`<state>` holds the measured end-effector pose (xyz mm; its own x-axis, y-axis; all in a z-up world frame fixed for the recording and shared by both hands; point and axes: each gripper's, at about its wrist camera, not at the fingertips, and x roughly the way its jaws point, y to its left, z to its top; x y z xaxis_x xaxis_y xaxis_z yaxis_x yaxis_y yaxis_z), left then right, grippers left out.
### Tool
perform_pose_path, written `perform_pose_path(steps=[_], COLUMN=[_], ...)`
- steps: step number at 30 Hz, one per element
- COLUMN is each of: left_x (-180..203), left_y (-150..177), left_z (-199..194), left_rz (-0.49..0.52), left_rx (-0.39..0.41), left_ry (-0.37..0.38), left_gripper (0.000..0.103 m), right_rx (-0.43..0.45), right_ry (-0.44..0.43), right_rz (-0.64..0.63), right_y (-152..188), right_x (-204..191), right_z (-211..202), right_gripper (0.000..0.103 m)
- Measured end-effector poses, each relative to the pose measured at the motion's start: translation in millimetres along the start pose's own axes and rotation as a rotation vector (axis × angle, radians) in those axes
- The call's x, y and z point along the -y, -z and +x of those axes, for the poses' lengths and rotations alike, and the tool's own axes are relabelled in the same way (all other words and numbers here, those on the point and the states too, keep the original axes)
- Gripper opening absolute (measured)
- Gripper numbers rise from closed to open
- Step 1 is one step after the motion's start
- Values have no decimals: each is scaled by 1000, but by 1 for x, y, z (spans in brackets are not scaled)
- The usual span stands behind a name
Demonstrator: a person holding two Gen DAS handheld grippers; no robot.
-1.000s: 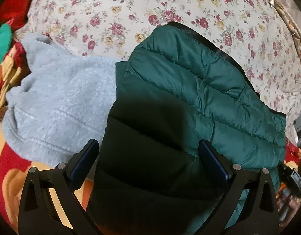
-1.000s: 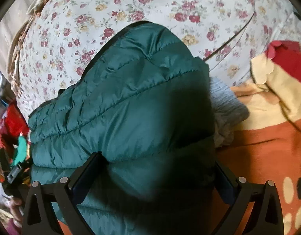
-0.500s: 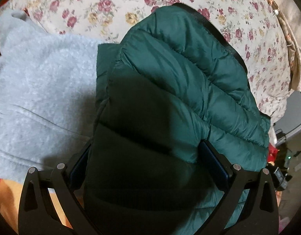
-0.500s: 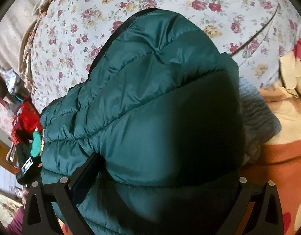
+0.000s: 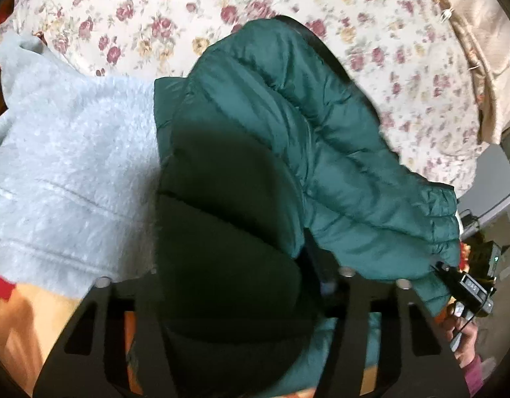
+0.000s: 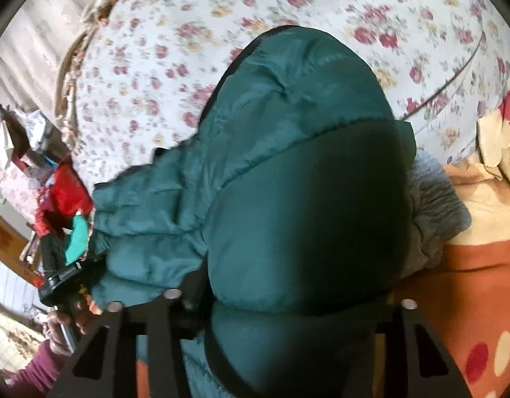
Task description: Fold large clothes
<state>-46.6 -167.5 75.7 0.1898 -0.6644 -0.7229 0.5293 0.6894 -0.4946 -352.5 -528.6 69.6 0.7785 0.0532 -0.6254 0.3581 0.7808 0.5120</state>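
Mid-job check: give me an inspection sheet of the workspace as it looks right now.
Surface: bed with floral sheet; orange patterned blanket at the near edge.
Job's things: green puffer jacket, bunched up between both grippers.
Clutter: pale blue fleece beside and partly under the jacket; red and teal cloth off the bed.
Grippers: left gripper and right gripper have just been closing, each now pinching a fold of jacket.
Cables: nothing seen.
Surroundings: beige curtain; a hand holding the other gripper's handle.
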Motion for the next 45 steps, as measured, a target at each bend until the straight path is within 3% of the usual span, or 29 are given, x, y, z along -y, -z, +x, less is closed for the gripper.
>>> perform_pose_path(steps=[6,11,13,14,16,18,23,27,29,33,45], left_x=[16,16,13,12,7,5,9,22,36,48,85], left_y=[24,71,93,101,110,113,117,120,124,131,164], left_z=[-48,-93,-101,-102,-97,-90,-97,-123,-137,-142,-127], left_rz=[47,58,66,73,85,79,51,93,127,166,236], left_rx=[-30,-144,-178,-178,-161,-112,-45,40,98,135,169], left_ry=[31,36,2,-27,-85,-146,-217,-272,-299,-325,-367], left_gripper=[39,40,45,55,75,98,102,102,102,102,102], right_rx=[-13,-87,-126,-134,-130,-122,-42,37,79,94,64], right_ry=[-68,-101,-72,-7,159,352,447,510,474,370,333], right_rz=[-22,-8,7,0,-35,-107,-139,-210,-205,-188,-250], right_y=[16,56,74,85,96,106,108,111,112,117,163], right_x=[-32,-39,-37,-36,-32,-30,-50,-79,-89,-106,-156], right_z=[-46,-85,-89,-88,-81,-65,-78,-104,-117,-121,-69], right_gripper=[41,42,49,66,86,94,95,95,95,95,95])
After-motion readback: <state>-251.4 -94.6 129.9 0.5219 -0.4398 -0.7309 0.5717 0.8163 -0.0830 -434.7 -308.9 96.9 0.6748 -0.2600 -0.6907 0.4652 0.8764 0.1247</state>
